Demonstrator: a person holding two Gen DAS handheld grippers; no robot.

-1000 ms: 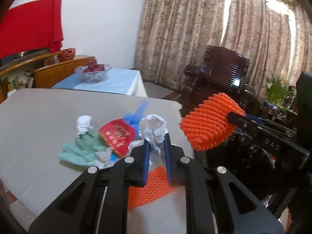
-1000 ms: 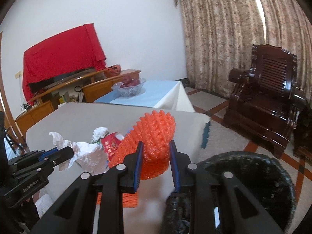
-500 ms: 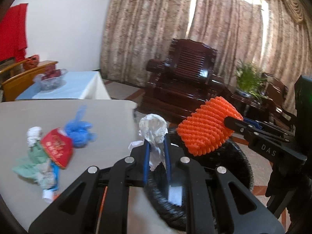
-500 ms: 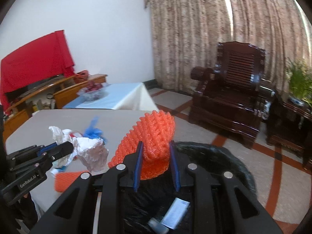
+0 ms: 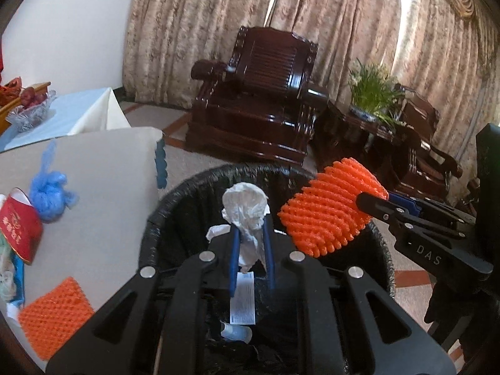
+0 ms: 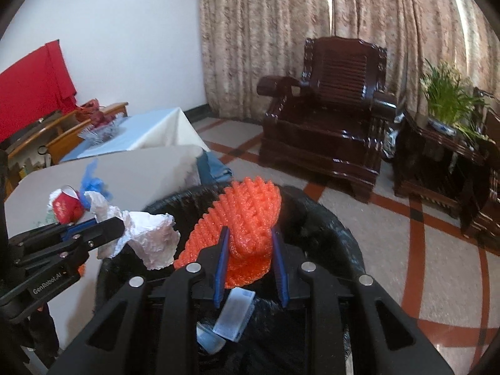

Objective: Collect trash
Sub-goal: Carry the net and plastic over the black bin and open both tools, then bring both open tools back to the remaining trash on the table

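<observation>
Left gripper (image 5: 251, 248) pinches the light, crushable tissue wad (image 5: 247, 211) by its lower tail, jaws just easing; right gripper (image 6: 250, 259) clamps the springy foam net (image 6: 240, 222) mid-body, both over the bin (image 5: 175, 212) with table (image 5: 103, 172) litter at 9 o'clock.

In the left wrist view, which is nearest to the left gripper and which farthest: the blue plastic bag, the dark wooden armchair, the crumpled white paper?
Measured from the left gripper:
1. Crumpled white paper, between its fingers, above the black bin.
2. Blue plastic bag, to the left on the table.
3. Dark wooden armchair, across the floor by the curtains.
</observation>
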